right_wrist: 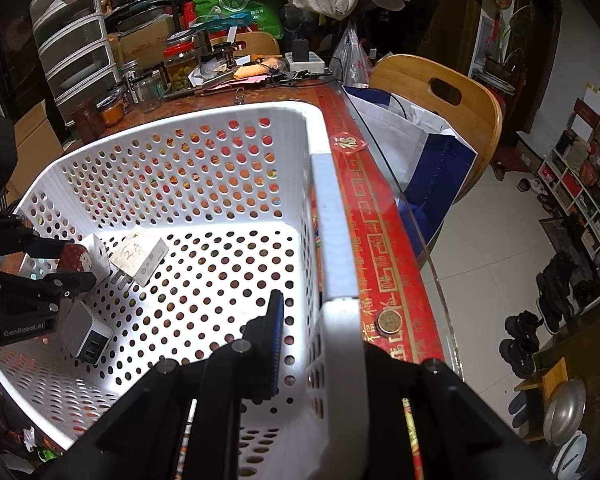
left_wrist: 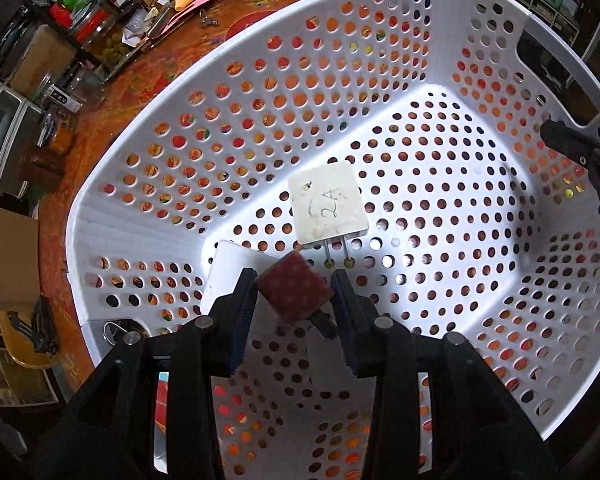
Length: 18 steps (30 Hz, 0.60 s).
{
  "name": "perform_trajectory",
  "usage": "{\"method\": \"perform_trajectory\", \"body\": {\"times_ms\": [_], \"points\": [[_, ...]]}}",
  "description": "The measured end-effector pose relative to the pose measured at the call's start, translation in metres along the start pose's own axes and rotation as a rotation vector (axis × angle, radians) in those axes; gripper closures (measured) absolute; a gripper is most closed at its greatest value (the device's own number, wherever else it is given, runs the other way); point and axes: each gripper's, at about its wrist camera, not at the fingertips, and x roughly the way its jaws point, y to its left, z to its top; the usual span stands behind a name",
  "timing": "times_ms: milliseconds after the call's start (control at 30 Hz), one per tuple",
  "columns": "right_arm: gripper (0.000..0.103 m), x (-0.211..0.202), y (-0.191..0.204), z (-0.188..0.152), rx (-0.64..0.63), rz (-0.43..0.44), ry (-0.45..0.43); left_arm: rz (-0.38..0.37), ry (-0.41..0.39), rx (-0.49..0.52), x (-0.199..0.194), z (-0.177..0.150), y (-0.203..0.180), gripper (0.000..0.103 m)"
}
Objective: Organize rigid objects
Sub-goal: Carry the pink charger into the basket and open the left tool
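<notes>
One white basket (right_wrist: 336, 240), four plug chargers (left_wrist: 328, 204), two claws (left_wrist: 294, 292).

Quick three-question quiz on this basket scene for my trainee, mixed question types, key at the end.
1. True or false: the left gripper holds a dark red charger over the basket.
2. What is the right gripper clamped on? A) a jar B) the basket's rim C) a coin
3. What is handwritten on the white charger lying in the basket?

Key: 1 true; 2 B; 3 "2A".
</notes>
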Motion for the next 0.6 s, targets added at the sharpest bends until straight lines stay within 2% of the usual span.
{"method": "perform_trajectory", "body": {"times_ms": [100,167,233,333,433,500,533,600], "points": [[0.087,0.0,0.0,-0.001,0.002,0.008,-0.007,0.029,-0.012,0.013,-0.002,-0.001,-0.002,0.05],[0.087,0.0,0.0,0.0,-0.002,0.006,-0.005,0.037,-0.041,0.013,-0.009,-0.002,-0.001,0.03],[0.087,0.001,0.001,0.0,-0.008,0.004,-0.004,0.032,-0.095,-0.009,-0.022,-0.004,0.001,0.022],[0.087,0.002,0.002,0.001,-0.021,-0.004,0.005,0.011,-0.204,-0.064,-0.049,-0.019,0.017,0.022],[0.087,0.002,0.002,0.001,-0.021,-0.004,0.008,-0.003,-0.34,-0.19,-0.086,-0.051,0.054,0.02],[0.087,0.002,0.002,0.001,-0.019,-0.002,0.008,-0.023,-0.425,-0.295,-0.108,-0.082,0.088,0.012],[0.087,0.002,0.002,0.001,-0.018,-0.001,0.007,-0.024,-0.456,-0.344,-0.114,-0.097,0.105,0.004],[0.087,0.003,0.001,0.002,-0.015,0.002,0.005,0.01,-0.502,-0.45,-0.121,-0.131,0.143,0.0]]}}
